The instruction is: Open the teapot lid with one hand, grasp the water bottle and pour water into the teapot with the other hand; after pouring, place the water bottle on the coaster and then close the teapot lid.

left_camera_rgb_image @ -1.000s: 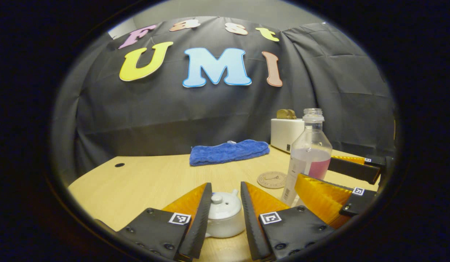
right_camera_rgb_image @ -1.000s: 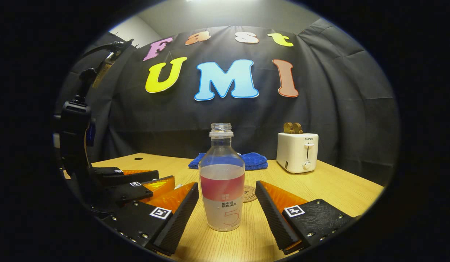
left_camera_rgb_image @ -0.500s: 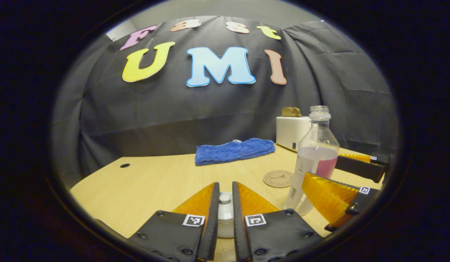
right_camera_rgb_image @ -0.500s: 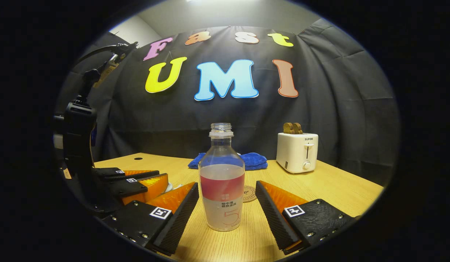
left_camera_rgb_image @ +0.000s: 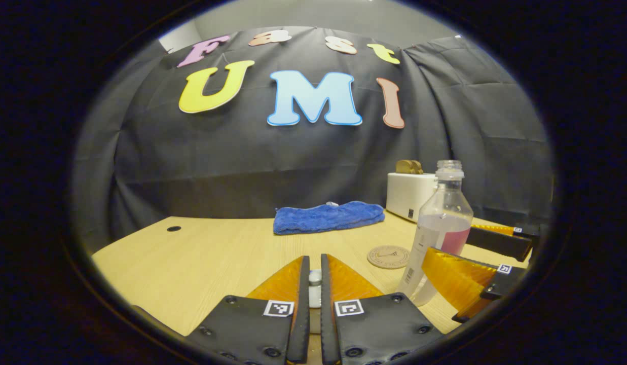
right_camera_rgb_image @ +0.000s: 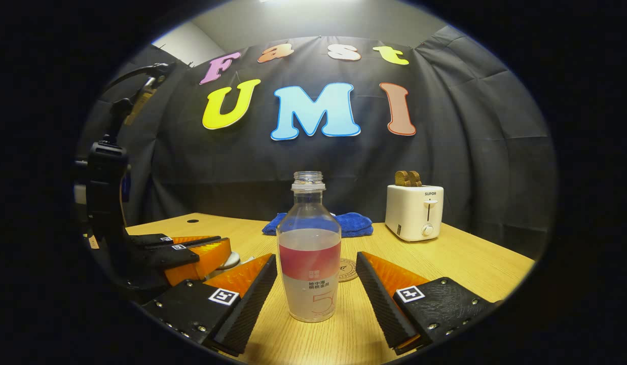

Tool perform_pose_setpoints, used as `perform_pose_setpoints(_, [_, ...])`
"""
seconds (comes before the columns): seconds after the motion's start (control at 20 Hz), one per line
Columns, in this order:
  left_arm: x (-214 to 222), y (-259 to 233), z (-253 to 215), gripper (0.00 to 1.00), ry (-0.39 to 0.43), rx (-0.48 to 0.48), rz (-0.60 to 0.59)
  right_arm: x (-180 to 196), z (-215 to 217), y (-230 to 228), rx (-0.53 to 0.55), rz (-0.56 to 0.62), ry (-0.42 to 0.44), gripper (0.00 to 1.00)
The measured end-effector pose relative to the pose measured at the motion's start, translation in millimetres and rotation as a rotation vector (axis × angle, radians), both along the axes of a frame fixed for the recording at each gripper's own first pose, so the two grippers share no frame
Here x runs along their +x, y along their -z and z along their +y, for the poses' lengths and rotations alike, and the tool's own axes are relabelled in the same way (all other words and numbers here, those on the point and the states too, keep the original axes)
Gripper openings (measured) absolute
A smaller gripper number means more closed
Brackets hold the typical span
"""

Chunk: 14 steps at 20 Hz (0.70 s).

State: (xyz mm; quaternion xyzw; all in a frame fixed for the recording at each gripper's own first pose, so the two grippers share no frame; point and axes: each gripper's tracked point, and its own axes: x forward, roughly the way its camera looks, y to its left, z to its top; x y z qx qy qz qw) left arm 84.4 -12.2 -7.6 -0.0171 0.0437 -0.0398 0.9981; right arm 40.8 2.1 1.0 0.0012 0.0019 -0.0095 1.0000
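Note:
My left gripper (left_camera_rgb_image: 315, 259) is shut on the small white knob of the teapot lid (left_camera_rgb_image: 315, 277); the teapot's body lies mostly hidden beneath its fingers. In the right gripper view the left gripper (right_camera_rgb_image: 201, 248) sits at the left, with the lid's white edge (right_camera_rgb_image: 228, 261) showing under it. The uncapped water bottle (right_camera_rgb_image: 309, 253), clear with a pink label and part full, stands upright on the table. My right gripper (right_camera_rgb_image: 317, 256) is open, one finger on each side of the bottle and neither touching it. The bottle (left_camera_rgb_image: 440, 228) also shows in the left gripper view, between the right gripper's fingers (left_camera_rgb_image: 455, 274).
A round cork coaster (right_camera_rgb_image: 347, 269) (left_camera_rgb_image: 388, 256) lies just behind the bottle. Further back are a folded blue towel (left_camera_rgb_image: 328, 217) and a white toaster (right_camera_rgb_image: 414, 210) with bread in it. The wooden table (left_camera_rgb_image: 191, 258) has a cable hole at the far left.
The left gripper went from open around the teapot to shut on the lid knob, and its view has risen slightly. The right gripper and the bottle have not moved.

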Motion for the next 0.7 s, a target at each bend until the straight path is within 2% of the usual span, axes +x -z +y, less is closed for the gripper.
perform_pose_setpoints(0.45, [-13.1,-22.8,7.1,0.16,0.014,-0.081,-0.119,0.6,4.6,0.2,-0.001,0.004,-0.020,0.97])
perform_pose_setpoints(0.7, [-23.3,-42.5,30.7,0.16,-0.026,-0.119,-0.180,3.9,7.9,5.8,0.002,0.044,-0.044,0.96])
